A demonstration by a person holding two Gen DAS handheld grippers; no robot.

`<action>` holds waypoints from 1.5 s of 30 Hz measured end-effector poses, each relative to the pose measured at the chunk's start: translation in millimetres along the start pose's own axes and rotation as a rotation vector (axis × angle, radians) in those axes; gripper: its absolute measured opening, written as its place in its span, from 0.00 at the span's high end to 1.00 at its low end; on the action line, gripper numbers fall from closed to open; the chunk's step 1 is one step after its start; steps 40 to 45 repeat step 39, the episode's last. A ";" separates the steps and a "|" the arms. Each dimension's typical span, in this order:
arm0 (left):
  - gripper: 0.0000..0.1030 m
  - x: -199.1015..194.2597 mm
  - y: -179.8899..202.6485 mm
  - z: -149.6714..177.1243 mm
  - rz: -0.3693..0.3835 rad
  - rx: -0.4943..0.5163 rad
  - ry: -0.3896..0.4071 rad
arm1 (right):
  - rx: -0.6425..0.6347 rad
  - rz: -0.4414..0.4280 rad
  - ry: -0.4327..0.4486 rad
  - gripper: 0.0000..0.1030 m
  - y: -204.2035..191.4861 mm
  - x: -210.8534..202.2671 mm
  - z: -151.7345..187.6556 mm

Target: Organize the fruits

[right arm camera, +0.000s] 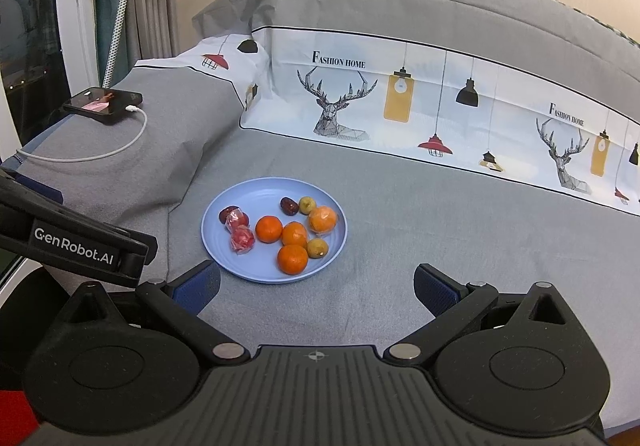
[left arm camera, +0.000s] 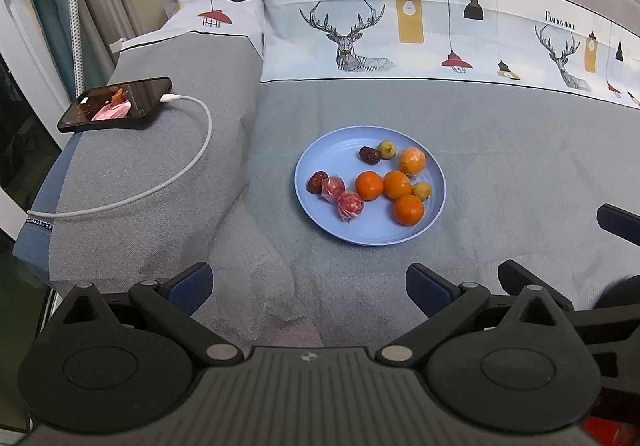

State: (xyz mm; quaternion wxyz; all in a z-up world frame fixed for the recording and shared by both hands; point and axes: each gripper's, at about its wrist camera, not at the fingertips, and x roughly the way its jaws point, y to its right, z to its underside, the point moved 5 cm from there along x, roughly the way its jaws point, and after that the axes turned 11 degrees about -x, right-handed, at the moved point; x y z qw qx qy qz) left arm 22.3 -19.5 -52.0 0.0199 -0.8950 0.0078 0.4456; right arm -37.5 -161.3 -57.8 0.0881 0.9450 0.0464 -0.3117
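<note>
A light blue plate (left arm camera: 320,218) lies on the grey bedspread and also shows in the right wrist view (right arm camera: 216,238). It holds several oranges (left arm camera: 369,185) (right arm camera: 269,229), one in clear wrap (left arm camera: 412,161), two red wrapped fruits (left arm camera: 350,205) (right arm camera: 242,239), two dark red dates (left arm camera: 369,155) and two small yellow-green fruits (left arm camera: 387,149). My left gripper (left arm camera: 310,284) is open and empty, short of the plate's near edge. My right gripper (right arm camera: 316,286) is open and empty, just short of the plate's near right side.
A black phone (left arm camera: 116,104) (right arm camera: 103,103) with a white charging cable (left arm camera: 192,166) lies on a raised fold at the left. A patterned pillow band (left arm camera: 400,34) runs across the back. The left gripper's body (right arm camera: 72,246) shows at the right view's left edge.
</note>
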 end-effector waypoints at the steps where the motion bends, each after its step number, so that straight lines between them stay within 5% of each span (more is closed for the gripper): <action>1: 0.00 0.5 0.1 0.4 -0.002 0.002 0.000 | 0.001 0.000 -0.001 0.01 0.1 0.5 0.2; 45: 0.00 4.4 -2.3 1.2 -0.018 -0.014 -0.025 | 0.002 -0.011 -0.003 0.01 -4.6 3.7 1.6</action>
